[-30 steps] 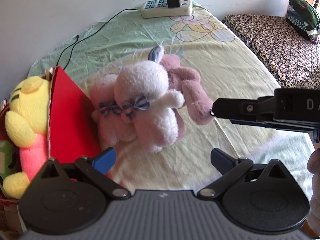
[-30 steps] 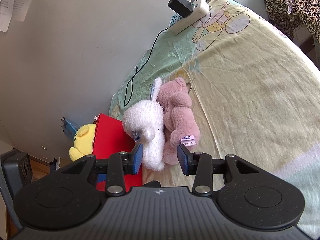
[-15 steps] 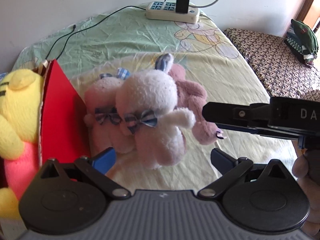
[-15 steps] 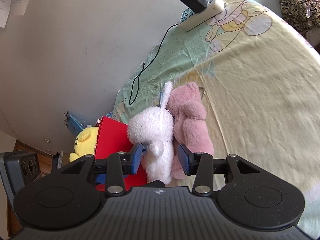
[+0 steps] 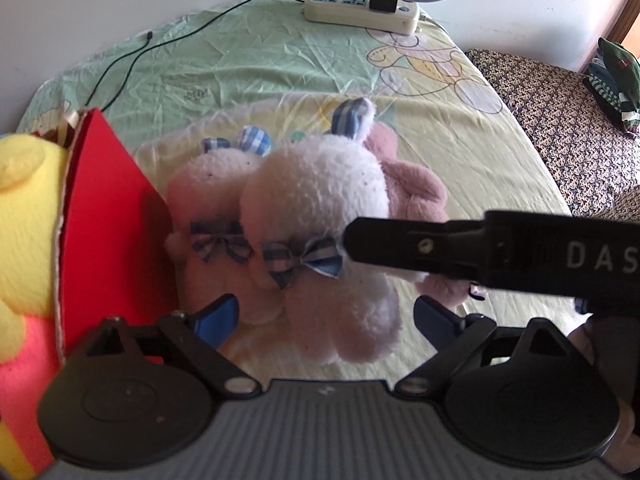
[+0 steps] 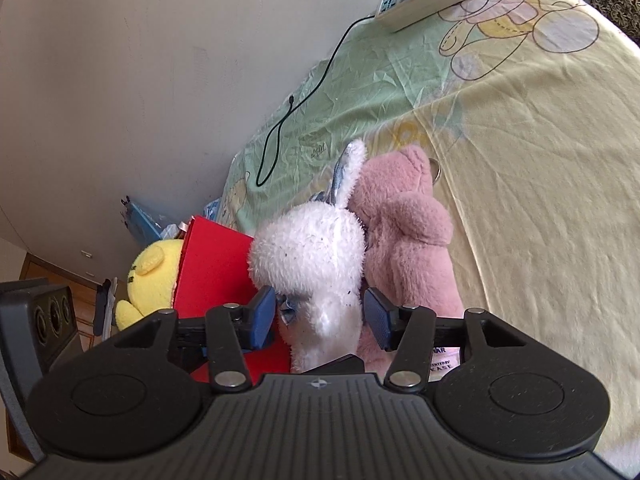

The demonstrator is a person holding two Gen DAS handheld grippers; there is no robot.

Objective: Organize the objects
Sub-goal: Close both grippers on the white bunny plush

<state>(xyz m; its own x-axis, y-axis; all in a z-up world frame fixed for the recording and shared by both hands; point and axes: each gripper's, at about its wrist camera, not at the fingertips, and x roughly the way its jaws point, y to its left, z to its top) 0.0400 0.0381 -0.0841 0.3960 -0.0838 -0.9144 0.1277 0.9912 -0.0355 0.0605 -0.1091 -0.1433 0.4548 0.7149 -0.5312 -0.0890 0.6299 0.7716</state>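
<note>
Three soft toys lie bunched on the bed sheet (image 5: 460,152). A white rabbit (image 5: 316,200) with a blue checked bow is in the middle, a pale pink rabbit (image 5: 212,184) on its left and a pink bear (image 5: 416,192) behind on its right. My left gripper (image 5: 326,316) is open, just short of the white rabbit's feet. My right gripper (image 6: 320,318) is open and straddles the white rabbit (image 6: 308,252) below its head, with the pink bear (image 6: 404,232) just outside the right finger. In the left wrist view, one of its fingers (image 5: 384,240) reaches the rabbit's bow.
A red box flap (image 5: 108,220) stands at the left with a yellow and pink plush (image 5: 24,208) behind it. A power strip (image 5: 360,12) and black cable (image 5: 132,56) lie at the far edge by the wall. A patterned seat (image 5: 560,120) adjoins on the right.
Both grippers have moved in toward the toys. The right gripper's fingers, short of the white rabbit before, now stand on either side of it. Their gap looks unchanged.
</note>
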